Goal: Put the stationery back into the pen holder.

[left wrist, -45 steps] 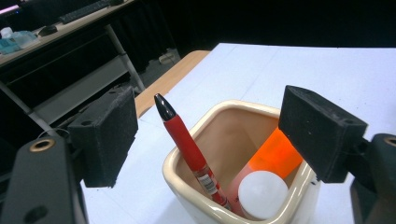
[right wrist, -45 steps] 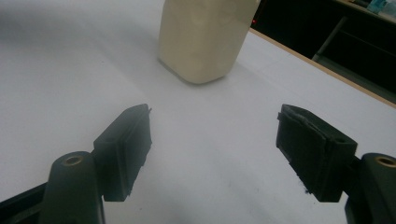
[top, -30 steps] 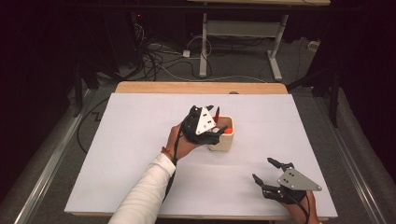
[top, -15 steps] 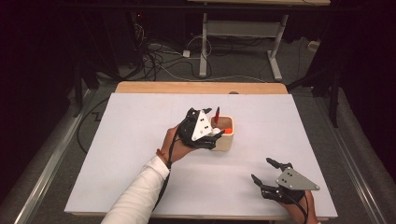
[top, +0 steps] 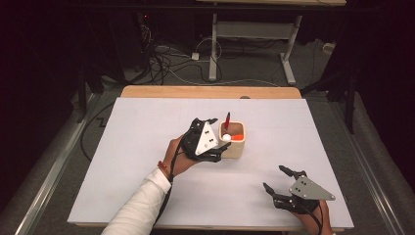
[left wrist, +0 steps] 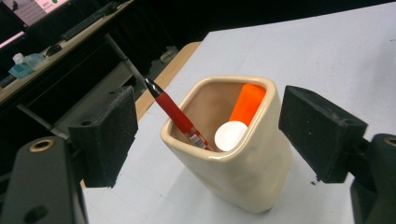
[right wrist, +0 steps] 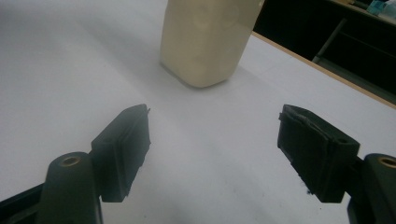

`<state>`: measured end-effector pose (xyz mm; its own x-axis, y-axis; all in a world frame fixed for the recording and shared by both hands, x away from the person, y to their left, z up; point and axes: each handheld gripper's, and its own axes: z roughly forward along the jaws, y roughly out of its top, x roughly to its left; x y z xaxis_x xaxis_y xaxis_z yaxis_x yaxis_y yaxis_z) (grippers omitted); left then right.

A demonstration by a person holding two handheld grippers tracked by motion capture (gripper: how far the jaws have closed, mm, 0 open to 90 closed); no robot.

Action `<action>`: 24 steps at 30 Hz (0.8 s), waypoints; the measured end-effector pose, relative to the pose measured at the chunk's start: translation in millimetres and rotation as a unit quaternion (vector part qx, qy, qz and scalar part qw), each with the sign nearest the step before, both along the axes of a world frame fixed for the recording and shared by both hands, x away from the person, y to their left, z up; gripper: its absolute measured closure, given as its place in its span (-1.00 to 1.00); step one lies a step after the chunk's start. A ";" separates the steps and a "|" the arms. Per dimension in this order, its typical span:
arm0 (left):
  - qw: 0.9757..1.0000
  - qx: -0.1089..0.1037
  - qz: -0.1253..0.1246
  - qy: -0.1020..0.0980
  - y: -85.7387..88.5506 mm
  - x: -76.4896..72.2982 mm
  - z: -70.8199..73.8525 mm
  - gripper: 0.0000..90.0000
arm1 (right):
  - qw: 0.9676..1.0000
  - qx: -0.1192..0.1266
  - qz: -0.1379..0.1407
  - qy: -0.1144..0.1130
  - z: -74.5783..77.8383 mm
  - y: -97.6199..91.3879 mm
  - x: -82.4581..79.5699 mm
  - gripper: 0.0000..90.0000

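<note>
Cream cup (left wrist: 233, 158) between parted left tongs (left wrist: 205, 135)

The left gripper (top: 215, 139) hangs above the middle of the table, its jaws spread wide, the left hand (top: 177, 157) behind it and a white-sleeved forearm (top: 134, 210) reaching in from the bottom edge. The right gripper (top: 279, 181) sits low near the front right corner, jaws likewise wide apart.
</note>
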<state>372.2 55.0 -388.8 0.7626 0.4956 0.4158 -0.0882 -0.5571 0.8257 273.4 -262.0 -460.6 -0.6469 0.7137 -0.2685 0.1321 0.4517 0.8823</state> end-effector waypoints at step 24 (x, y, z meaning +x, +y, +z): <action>1.000 0.001 -0.007 0.002 15.7 -15.6 -9.8 -0.58 | 1.000 0.003 -0.007 -0.005 0.3 2.4 -1.0 -0.51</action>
